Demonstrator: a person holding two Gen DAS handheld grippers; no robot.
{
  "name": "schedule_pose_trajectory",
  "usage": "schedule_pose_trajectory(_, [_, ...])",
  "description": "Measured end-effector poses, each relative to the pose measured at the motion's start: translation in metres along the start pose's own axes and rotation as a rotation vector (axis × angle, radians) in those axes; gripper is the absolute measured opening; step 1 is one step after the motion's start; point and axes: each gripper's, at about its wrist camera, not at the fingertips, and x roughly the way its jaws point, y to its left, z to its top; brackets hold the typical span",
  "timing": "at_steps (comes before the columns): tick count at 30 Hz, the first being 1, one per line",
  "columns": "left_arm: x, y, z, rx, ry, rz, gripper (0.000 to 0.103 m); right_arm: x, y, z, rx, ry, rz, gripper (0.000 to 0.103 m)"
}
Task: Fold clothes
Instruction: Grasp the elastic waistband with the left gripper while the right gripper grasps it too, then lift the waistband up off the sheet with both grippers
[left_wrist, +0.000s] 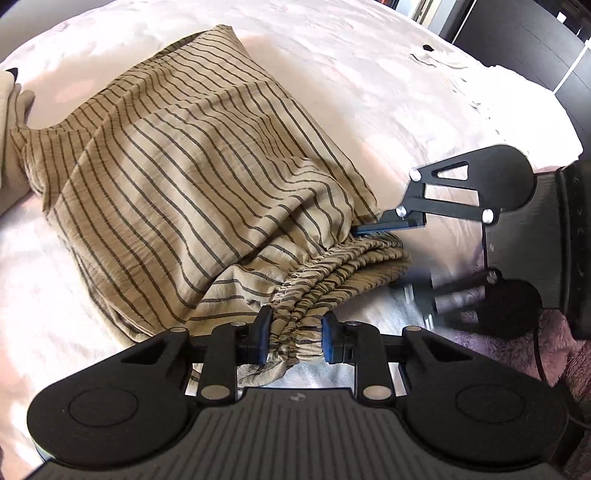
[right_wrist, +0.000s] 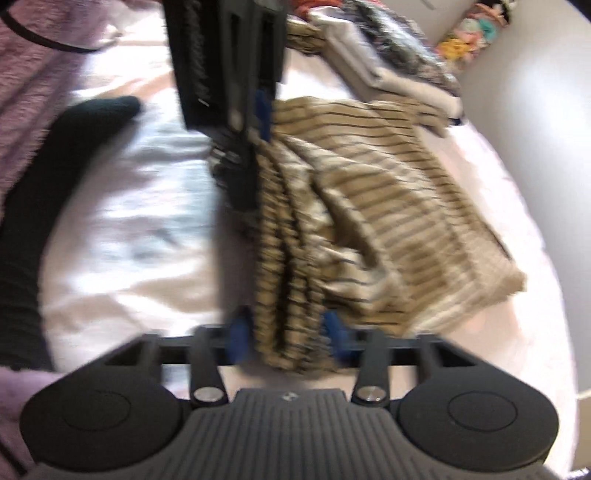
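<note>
Bedsheet (left_wrist: 369, 92) under blurred striped garment (right_wrist: 388, 206).

My right wrist view was smeared with blur. The folded pile (right_wrist: 388, 55) stayed unreadable, and the striped garment (left_wrist: 184, 177) hid one right gripper (left_wrist: 354, 230) fingertip.

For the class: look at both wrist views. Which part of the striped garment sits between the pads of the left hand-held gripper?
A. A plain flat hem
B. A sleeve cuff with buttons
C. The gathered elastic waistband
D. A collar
C: in the left wrist view, the left hand-held gripper has its blue pads pressed on the bunched, ruffled elastic waistband of the striped garment.
</note>
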Motion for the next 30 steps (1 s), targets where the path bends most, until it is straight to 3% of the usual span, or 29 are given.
schedule_pose_trajectory(4, [-0.018, -0.013, 0.005, 0.028, -0.012, 0.027, 0.023, -0.011, -0.009, 0.002, 0.046, -0.044, -0.049, 0.026])
schedule_pose_trajectory(8, [-0.033, -0.026, 0.013, 0.07, -0.043, 0.077, 0.024, -0.025, -0.026, 0.005, 0.134, -0.077, -0.04, 0.023])
schedule_pose_trajectory(11, [-0.036, -0.046, 0.013, 0.17, -0.064, 0.158, 0.03, -0.03, -0.038, 0.007, 0.202, -0.081, -0.021, 0.022])
schedule_pose_trajectory(13, [-0.035, -0.063, 0.006, 0.258, -0.063, 0.219, 0.046, -0.032, -0.044, 0.008, 0.237, -0.078, -0.005, 0.022])
schedule_pose_trajectory(14, [-0.033, -0.071, 0.002, 0.307, -0.066, 0.249, 0.05, -0.034, -0.047, 0.009, 0.253, -0.076, 0.002, 0.022])
schedule_pose_trajectory(19, [-0.009, -0.107, -0.018, 0.516, -0.049, 0.408, 0.052, -0.037, -0.063, 0.013, 0.324, -0.075, 0.026, 0.022])
schedule_pose_trajectory(22, [0.01, -0.117, -0.025, 0.592, -0.03, 0.528, 0.053, -0.037, -0.068, 0.015, 0.34, -0.074, 0.031, 0.022])
schedule_pose_trajectory(24, [0.02, -0.117, -0.026, 0.591, -0.017, 0.592, 0.05, -0.038, -0.07, 0.016, 0.343, -0.075, 0.034, 0.021])
schedule_pose_trajectory(25, [0.021, -0.115, -0.025, 0.581, -0.018, 0.605, 0.041, -0.039, -0.07, 0.015, 0.343, -0.075, 0.034, 0.021])
schedule_pose_trajectory(27, [0.017, -0.113, -0.024, 0.559, -0.034, 0.605, 0.029, -0.042, -0.071, 0.014, 0.336, -0.077, 0.035, 0.021])
schedule_pose_trajectory(30, [-0.002, -0.114, -0.024, 0.544, -0.084, 0.582, 0.023, -0.052, -0.066, 0.012, 0.303, -0.082, 0.02, 0.02])
